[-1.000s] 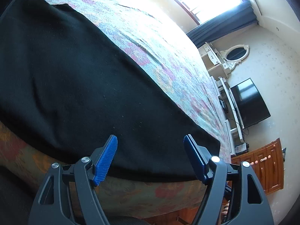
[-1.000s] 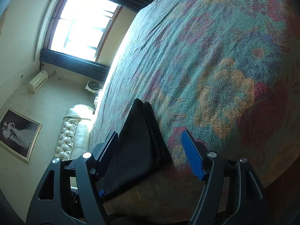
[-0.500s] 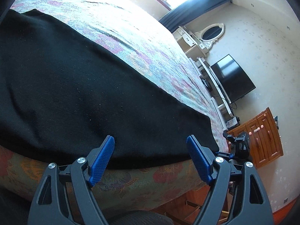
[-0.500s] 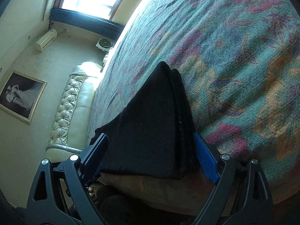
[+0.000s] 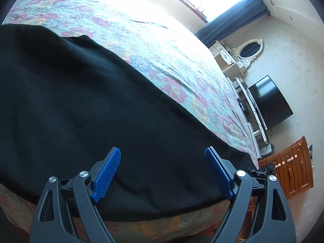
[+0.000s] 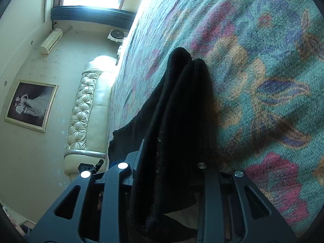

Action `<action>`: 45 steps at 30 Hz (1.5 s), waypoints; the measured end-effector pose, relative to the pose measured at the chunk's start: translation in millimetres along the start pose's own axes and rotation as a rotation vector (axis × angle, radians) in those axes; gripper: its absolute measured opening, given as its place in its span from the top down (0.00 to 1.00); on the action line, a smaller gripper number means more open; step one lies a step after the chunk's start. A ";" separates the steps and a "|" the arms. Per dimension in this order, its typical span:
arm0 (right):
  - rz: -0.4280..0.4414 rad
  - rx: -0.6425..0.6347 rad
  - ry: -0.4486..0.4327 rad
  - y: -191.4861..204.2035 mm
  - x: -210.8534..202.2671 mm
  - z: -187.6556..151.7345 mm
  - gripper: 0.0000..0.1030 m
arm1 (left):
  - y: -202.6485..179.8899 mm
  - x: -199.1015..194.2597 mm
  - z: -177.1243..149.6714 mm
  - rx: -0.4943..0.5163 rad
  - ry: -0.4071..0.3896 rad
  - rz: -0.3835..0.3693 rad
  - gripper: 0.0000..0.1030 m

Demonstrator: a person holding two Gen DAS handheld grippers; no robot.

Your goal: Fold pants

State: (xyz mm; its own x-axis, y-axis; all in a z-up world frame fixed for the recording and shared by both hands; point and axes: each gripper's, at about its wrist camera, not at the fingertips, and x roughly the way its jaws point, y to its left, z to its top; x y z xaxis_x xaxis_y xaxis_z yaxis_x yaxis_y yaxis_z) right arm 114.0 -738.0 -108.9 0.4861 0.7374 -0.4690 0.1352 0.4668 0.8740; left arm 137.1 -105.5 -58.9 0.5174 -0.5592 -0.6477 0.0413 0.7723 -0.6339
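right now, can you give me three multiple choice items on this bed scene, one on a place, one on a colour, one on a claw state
1. Where do the black fabric pants lie?
A. on the floral bedspread near the bed's edge
B. on the wooden cabinet
C. on the floor

2. What colour are the ribbed pads of the left claw?
A. red
B. blue
C. white

3. How does the right claw stand?
A. wide open, nothing between the jaws
B. out of view
C. shut on a bunched end of the pants

Answers:
1 A, the dark cloth spreads over the floral bedspread down to its near edge.
2 B, both pads show blue against the black frame.
3 C, its jaws have just been closing, and the black cloth is pinched between them and lifted into a ridge, while the left claw is open.
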 end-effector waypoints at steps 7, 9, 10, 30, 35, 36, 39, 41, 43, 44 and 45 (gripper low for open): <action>-0.020 0.005 -0.092 5.9 -15.3 -13.0 0.86 | 21.3 6.4 -6.6 -0.031 0.040 -0.120 0.14; -0.009 -0.002 -0.118 18.9 -18.7 -12.1 0.86 | 15.1 10.8 -7.1 0.040 0.077 -0.128 0.11; -0.003 -0.009 -0.127 26.0 -20.2 -12.6 0.86 | 12.3 12.4 -6.8 0.079 0.096 -0.121 0.11; -0.035 -0.339 -0.115 249.1 24.4 -42.4 0.86 | 36.0 -72.5 5.5 0.127 -0.047 0.073 0.11; -0.058 -0.391 -0.047 292.3 77.4 -59.8 0.86 | 44.7 -90.5 9.9 0.084 -0.063 0.067 0.11; -0.062 -0.399 -0.036 297.4 87.6 -64.6 0.86 | 43.2 -93.8 9.9 0.086 -0.071 0.066 0.11; -0.079 -0.420 -0.007 310.0 118.1 -78.7 0.86 | 42.8 -104.0 8.7 0.100 -0.086 0.066 0.11; -0.087 -0.421 0.013 314.2 139.4 -85.9 0.86 | 45.3 -110.8 6.9 0.105 -0.092 0.068 0.11; -0.108 -0.424 0.028 316.6 160.5 -92.7 0.86 | 45.4 -114.8 7.1 0.101 -0.095 0.066 0.11; -0.120 -0.429 0.034 318.1 171.2 -96.6 0.86 | 47.6 -118.0 7.7 0.096 -0.099 0.063 0.11; -0.133 -0.435 0.040 319.8 181.4 -100.2 0.86 | 48.1 -120.7 7.5 0.093 -0.104 0.059 0.11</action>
State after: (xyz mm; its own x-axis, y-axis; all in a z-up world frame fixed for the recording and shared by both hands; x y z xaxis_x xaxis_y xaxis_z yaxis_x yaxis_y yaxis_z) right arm 158.8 -406.0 72.8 0.4545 0.6711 -0.5857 -0.1854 0.7144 0.6747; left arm 83.0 1.5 -8.0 0.6068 -0.4815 -0.6324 0.0850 0.8304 -0.5507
